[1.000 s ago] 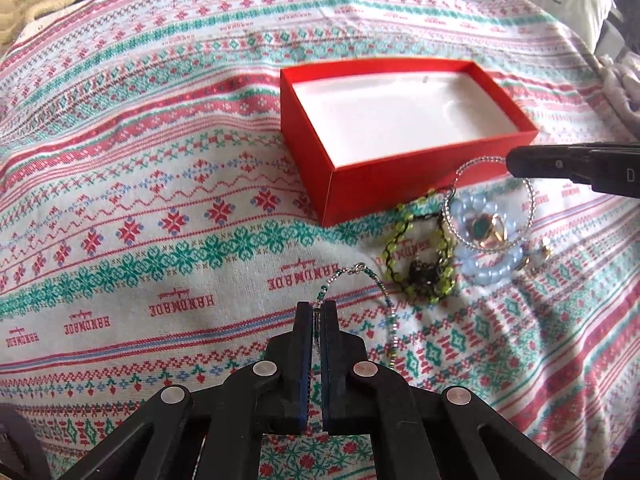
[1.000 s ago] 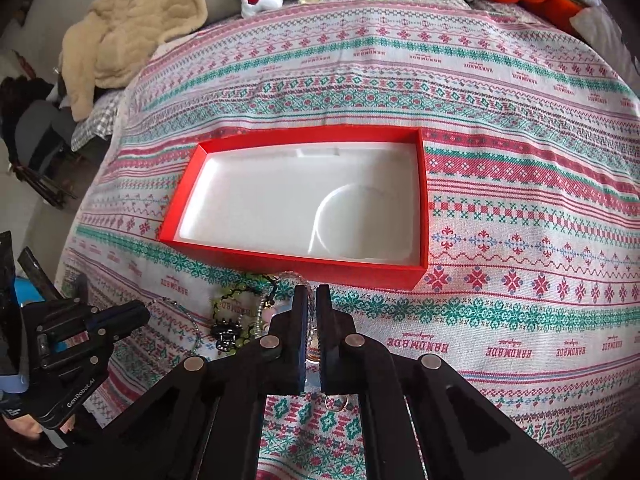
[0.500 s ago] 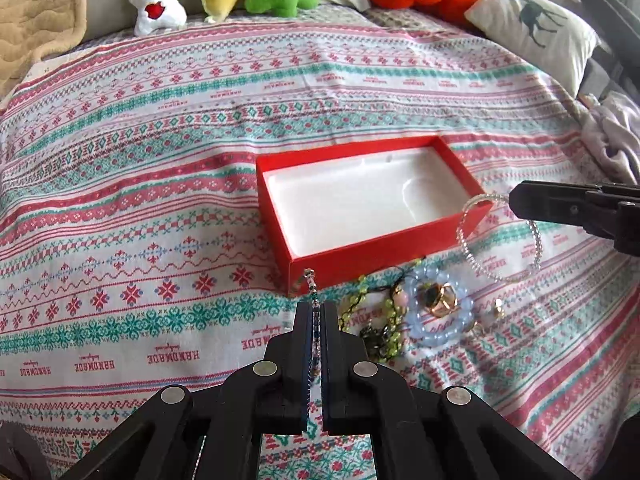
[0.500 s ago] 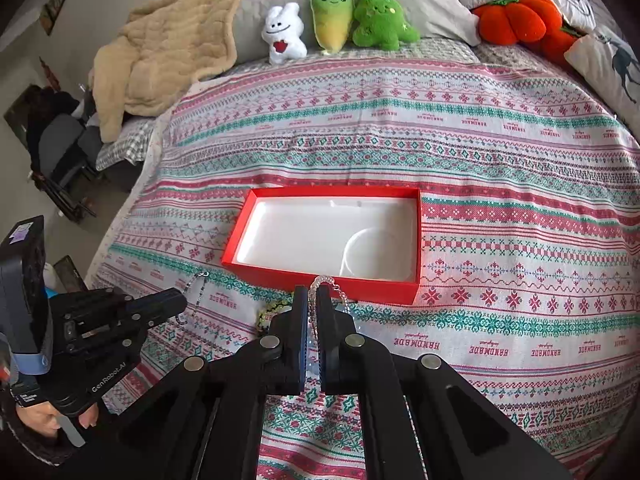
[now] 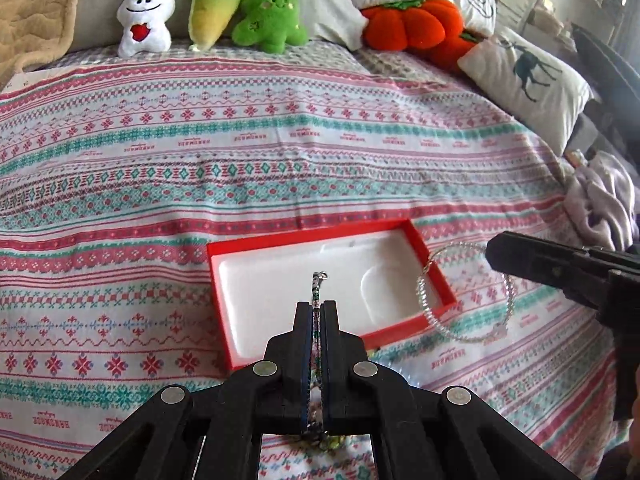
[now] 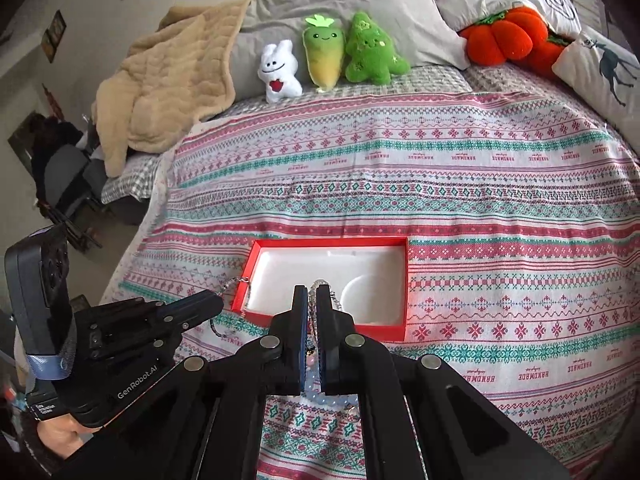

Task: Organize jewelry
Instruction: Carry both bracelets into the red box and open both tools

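The left gripper [image 5: 316,308] pinches a thin beaded chain [image 5: 317,286], its clasp end sticking up past the fingertips. The right gripper [image 6: 313,294] is pressed together on a clear bead bracelet [image 5: 464,292], whose loop hangs free beside the red box [image 5: 438,280]. The box lies open on the patterned bedspread [image 5: 160,184], its white tray bare.

To do this step well, each hand probably should carry its piece clear over the red rim, lower until the dangling part rests on the white tray, and only then release (a swinging loop could catch the wall or drape over it). Going one at a time may keep the two strands from tangling.

Compared with a second earlier, both grippers are higher and tilted up: the plush toys [image 5: 208,8] now show, the box looks smaller, and the jewelry pile has nearly dropped out of view.
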A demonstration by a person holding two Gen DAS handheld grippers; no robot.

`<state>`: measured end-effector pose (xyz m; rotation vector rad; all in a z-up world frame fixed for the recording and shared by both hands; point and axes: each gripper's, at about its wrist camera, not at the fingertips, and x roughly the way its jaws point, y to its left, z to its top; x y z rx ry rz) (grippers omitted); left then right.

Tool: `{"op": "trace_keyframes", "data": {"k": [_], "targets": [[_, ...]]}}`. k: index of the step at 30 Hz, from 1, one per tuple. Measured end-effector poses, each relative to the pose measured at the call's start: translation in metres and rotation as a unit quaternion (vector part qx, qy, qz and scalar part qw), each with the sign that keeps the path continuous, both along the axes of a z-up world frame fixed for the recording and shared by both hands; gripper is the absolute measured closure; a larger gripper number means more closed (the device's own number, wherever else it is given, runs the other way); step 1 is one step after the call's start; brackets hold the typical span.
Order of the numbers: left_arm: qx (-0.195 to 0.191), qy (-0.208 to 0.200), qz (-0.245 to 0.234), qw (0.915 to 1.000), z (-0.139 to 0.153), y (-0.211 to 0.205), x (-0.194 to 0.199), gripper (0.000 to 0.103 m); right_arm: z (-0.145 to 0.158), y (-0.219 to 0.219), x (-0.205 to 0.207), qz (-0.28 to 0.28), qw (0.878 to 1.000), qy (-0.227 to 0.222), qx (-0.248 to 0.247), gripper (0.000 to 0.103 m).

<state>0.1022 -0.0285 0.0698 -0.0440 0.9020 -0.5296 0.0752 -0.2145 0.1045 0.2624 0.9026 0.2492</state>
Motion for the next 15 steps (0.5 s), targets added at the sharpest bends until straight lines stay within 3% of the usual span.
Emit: {"op": "trace_keyframes", "data": {"k": [6, 15], "targets": [[-0.046, 0.031, 0.0, 0.9985, -0.017, -0.015, 0.028, 0.103, -0.008, -0.01, 0.021, -0.023, 1.0, 0.0, -0.002, 0.099], [0.027, 0.04, 0.041, 0.998, -0.047, -0.013, 0.048, 0.103, -0.019, -0.005, 0.041, -0.019, 1.0, 0.006, 0.009, 0.099]]}}
